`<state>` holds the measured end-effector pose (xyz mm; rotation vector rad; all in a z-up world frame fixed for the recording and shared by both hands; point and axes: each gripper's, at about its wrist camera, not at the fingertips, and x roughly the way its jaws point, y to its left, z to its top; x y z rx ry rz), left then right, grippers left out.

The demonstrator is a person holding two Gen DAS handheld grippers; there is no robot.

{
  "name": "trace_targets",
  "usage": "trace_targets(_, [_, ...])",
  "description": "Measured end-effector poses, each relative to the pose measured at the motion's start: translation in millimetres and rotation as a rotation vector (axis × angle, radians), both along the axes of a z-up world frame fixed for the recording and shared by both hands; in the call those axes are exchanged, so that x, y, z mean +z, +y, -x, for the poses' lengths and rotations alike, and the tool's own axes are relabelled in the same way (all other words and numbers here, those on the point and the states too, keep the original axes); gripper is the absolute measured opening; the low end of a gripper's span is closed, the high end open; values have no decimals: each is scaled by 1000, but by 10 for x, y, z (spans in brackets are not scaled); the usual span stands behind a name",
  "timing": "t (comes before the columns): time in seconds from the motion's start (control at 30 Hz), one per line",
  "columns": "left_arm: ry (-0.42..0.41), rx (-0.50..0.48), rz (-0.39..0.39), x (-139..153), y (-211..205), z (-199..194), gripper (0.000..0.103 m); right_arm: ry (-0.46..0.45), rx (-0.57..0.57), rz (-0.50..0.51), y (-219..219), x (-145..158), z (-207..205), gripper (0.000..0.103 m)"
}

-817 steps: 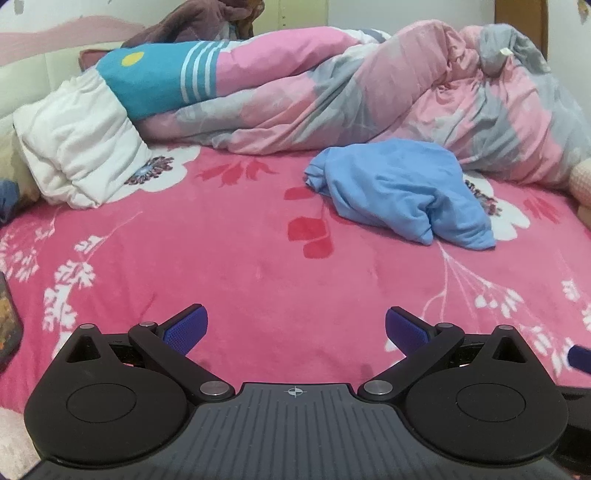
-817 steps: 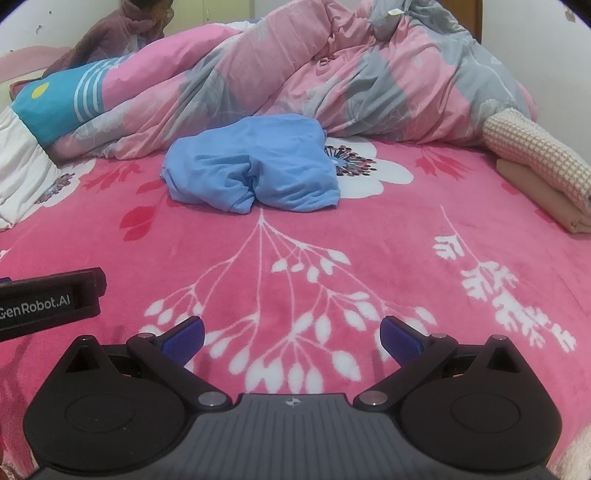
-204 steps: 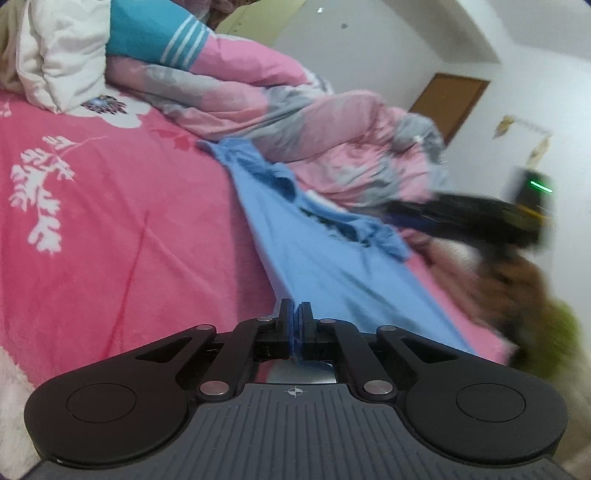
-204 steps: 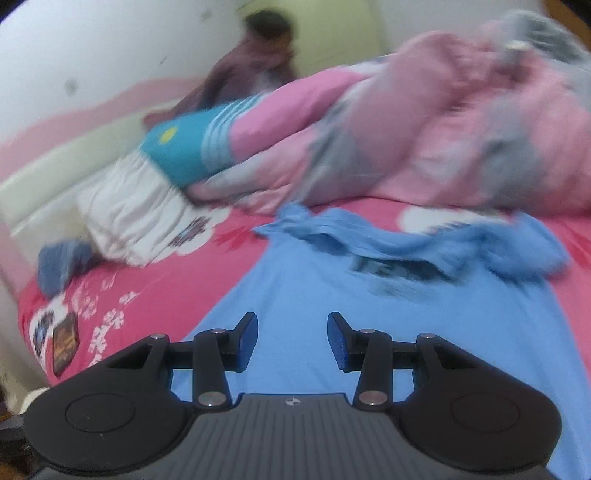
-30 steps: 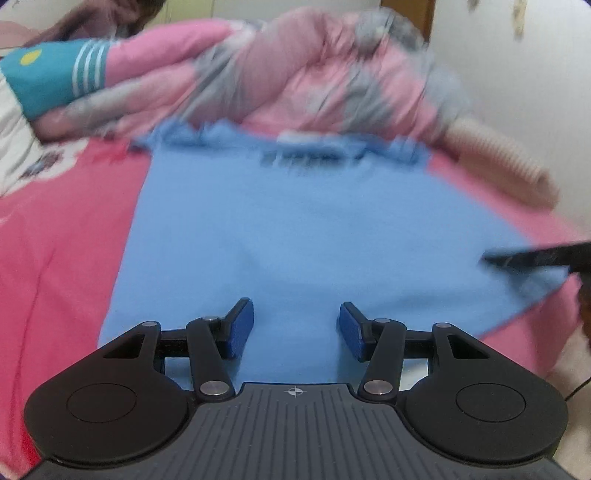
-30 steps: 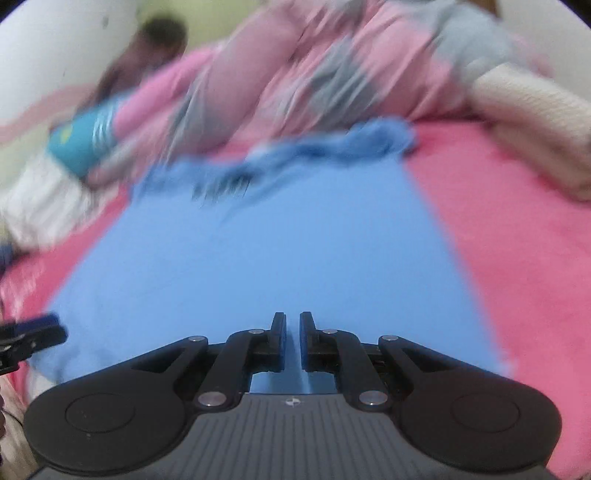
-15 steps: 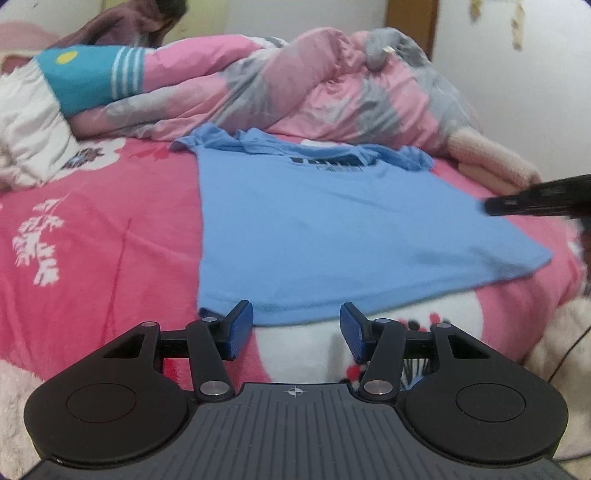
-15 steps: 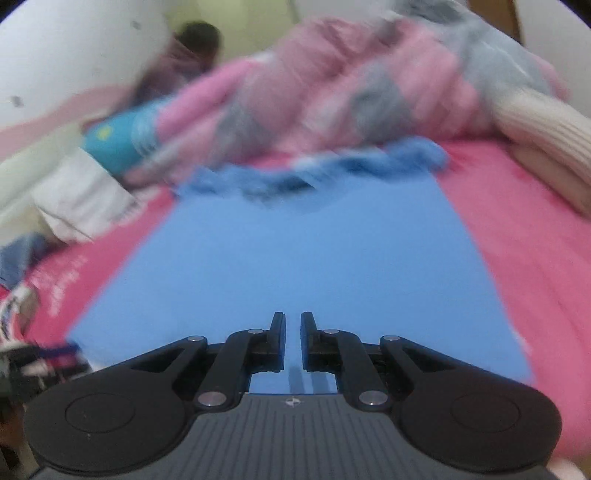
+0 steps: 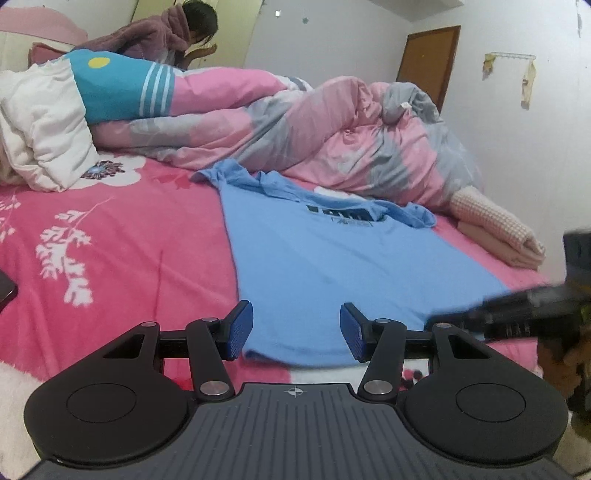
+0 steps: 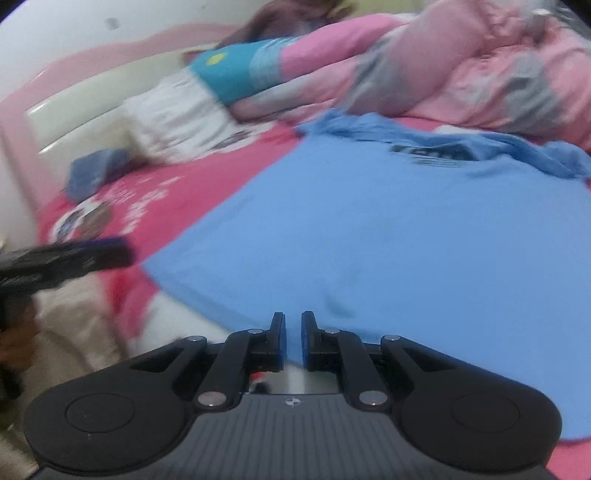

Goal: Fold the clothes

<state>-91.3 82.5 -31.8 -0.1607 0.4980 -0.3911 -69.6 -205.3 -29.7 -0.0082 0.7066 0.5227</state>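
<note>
A light blue T-shirt (image 9: 332,258) lies spread flat on the pink flowered bedspread (image 9: 110,258), collar and dark print at the far end, hem toward me. My left gripper (image 9: 295,328) hovers open over the near left corner of the hem, nothing between its blue pads. My right gripper (image 10: 293,339) is shut to a narrow slit just above the hem of the T-shirt (image 10: 388,229), with no cloth between its pads. Each gripper shows blurred in the other's view: the right gripper (image 9: 517,314) and the left gripper (image 10: 74,258).
A crumpled pink and grey duvet (image 9: 332,140) and a white pillow (image 9: 44,140) lie along the back, with a person (image 9: 177,33) behind them. A folded beige knit (image 9: 495,225) lies at the right. A folded blue item (image 10: 96,173) rests near the headboard.
Both grippers have drawn back to the near hem of the shirt. The right one has swung and rolled, so the shirt now looks tilted. Neither gripper's jaws have changed.
</note>
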Motion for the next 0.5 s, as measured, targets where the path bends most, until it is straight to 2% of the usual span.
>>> trace_targets(0.03, [2,3,1,-10,-6,-39,52,-22,-13,8,6,45,-64,10])
trace_targets(0.13, [17,19,12,-45,-13,-120,52,-57,-93,-69,-60,80,-455,10])
trace_targets(0.23, [71,65,-7,-132,-18,-225,52,-15,-133,-61,45,-195,-789,10])
trace_targets(0.33, [117,95,-5,-218,45,-286,52,-86,-71,12,298,-263,-522,11])
trace_targets(0.4, [136,104,15,-259,114,-310,52,-79,21,-11,370,-223,-291,11])
trace_targets(0.5, [138,120,37,-259,188,-307,51,-79,127,12,436,-147,-181,11])
